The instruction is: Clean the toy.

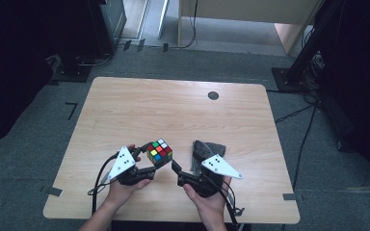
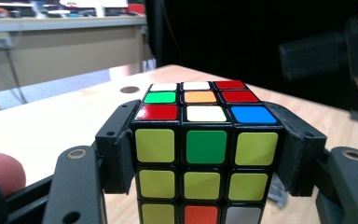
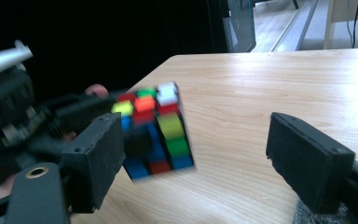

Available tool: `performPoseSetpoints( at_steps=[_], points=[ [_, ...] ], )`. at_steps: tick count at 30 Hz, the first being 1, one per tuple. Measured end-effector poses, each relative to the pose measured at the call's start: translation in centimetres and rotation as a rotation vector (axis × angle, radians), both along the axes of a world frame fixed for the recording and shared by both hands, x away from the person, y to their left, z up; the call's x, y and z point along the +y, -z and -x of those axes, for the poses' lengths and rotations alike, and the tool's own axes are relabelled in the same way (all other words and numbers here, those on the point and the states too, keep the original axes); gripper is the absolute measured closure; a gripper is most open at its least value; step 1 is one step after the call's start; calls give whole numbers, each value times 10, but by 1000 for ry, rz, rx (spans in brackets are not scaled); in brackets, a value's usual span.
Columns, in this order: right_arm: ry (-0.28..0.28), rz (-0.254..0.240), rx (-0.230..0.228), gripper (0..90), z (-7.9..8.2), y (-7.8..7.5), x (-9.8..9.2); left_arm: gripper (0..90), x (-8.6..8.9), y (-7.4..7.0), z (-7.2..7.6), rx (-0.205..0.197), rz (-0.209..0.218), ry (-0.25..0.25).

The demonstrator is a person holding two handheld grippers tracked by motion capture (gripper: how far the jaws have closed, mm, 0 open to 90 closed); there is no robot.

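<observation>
Low in the frame's centre, the left claw (image 1: 150, 162) was clamped on the multicoloured plastic puzzle cube (image 1: 159, 152); the right claw (image 1: 175, 173) stood apart beside it, above the wooden counter (image 1: 183, 110).

Even overhead light on the pale surface (image 1: 173, 106), dark surroundings left and right, faint soft shadows, cube (image 3: 154, 130) motion-blurred in right gripper view, sharp in left gripper view, background there hazy

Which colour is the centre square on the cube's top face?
Orange: the cube shows it best in the left gripper view.
</observation>
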State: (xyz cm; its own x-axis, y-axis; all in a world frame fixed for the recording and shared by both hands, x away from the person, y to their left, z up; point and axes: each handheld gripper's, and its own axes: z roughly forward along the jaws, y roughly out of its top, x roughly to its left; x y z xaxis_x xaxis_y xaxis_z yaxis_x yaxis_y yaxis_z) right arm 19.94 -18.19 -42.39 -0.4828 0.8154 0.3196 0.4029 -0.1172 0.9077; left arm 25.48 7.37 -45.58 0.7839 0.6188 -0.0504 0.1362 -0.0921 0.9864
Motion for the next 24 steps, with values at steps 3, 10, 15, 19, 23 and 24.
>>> performPoseSetpoints(
  at_steps=[3, 10, 15, 19, 23, 24],
  points=[
    [-19, 47, 1, 200, -3, 14, 8, 343, 8, -4, -3, 24, 51, -11],
    [-103, 92, 26, 159, -6, 33, 30, 343, -1, -8, 3, 56, 85, 13],
    [-106, 104, 8, 169, -4, 35, 37, 343, -14, -9, 9, 71, 98, 58],
    [-78, 109, -23, 205, -2, 36, 37, 343, -21, -10, 13, 81, 104, 75],
    [-45, 142, -70, 319, 1, 34, 38, 342, -23, -11, 14, 90, 113, 92],
    [-48, 144, -80, 321, 2, 34, 37, 342, -23, -10, 14, 91, 113, 94]
  ],
)
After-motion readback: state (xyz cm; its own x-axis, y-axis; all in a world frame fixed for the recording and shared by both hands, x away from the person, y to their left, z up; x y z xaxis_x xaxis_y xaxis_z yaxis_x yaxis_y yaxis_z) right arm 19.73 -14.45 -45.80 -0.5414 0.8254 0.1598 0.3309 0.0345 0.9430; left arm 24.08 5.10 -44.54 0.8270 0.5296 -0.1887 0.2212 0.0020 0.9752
